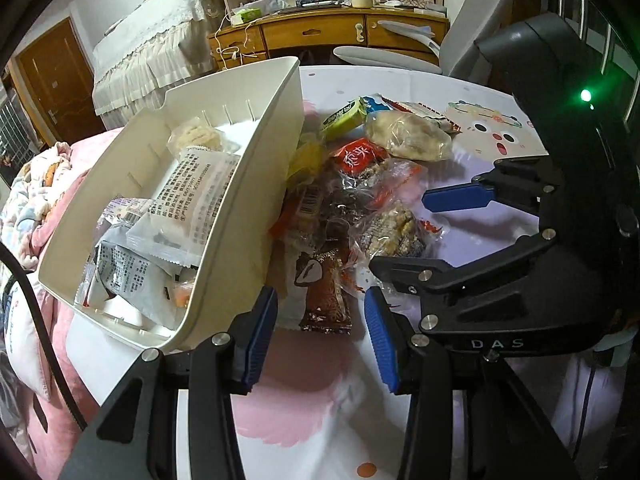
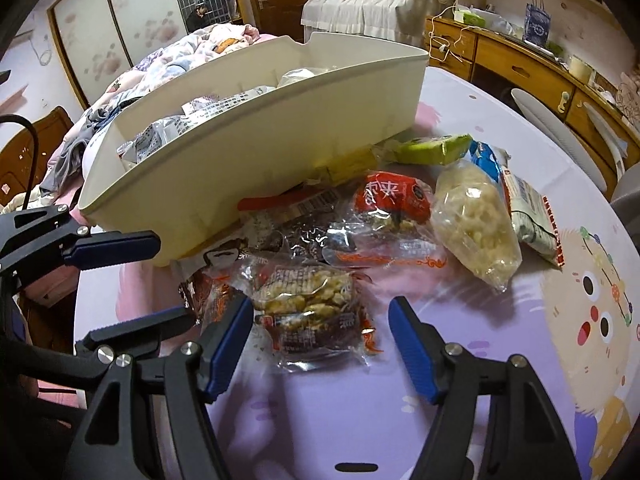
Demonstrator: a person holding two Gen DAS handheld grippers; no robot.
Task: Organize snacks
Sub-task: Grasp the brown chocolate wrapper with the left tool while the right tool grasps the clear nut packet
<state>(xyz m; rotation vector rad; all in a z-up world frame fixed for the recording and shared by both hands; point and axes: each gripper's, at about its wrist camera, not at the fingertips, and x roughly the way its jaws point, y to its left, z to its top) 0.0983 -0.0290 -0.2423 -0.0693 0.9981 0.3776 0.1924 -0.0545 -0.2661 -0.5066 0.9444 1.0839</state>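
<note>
A white plastic bin [image 1: 256, 148] [image 2: 256, 152] stands on the table with several snack packets in it. Beside it lies a loose pile: a green packet [image 1: 344, 116] [image 2: 436, 148], a clear bag of pale puffs [image 1: 412, 136] [image 2: 472, 216], a red packet [image 1: 356, 158] [image 2: 392, 196], a brown packet [image 1: 324, 296] and a clear grain-bar packet [image 1: 392, 228] [image 2: 308, 304]. My left gripper [image 1: 320, 328] [image 2: 172, 280] hangs open by the bin's near corner, just short of the brown packet. My right gripper [image 2: 320, 336] [image 1: 420, 236] is open, its pads on either side of the grain-bar packet without pressing on it.
A round table under a cartoon-print cloth [image 2: 520, 320] carries everything. A grey chair [image 1: 400, 56] and a cluttered wooden desk [image 1: 320, 28] stand beyond its far edge. A bed with pink and patterned quilts [image 2: 168, 56] lies past the bin.
</note>
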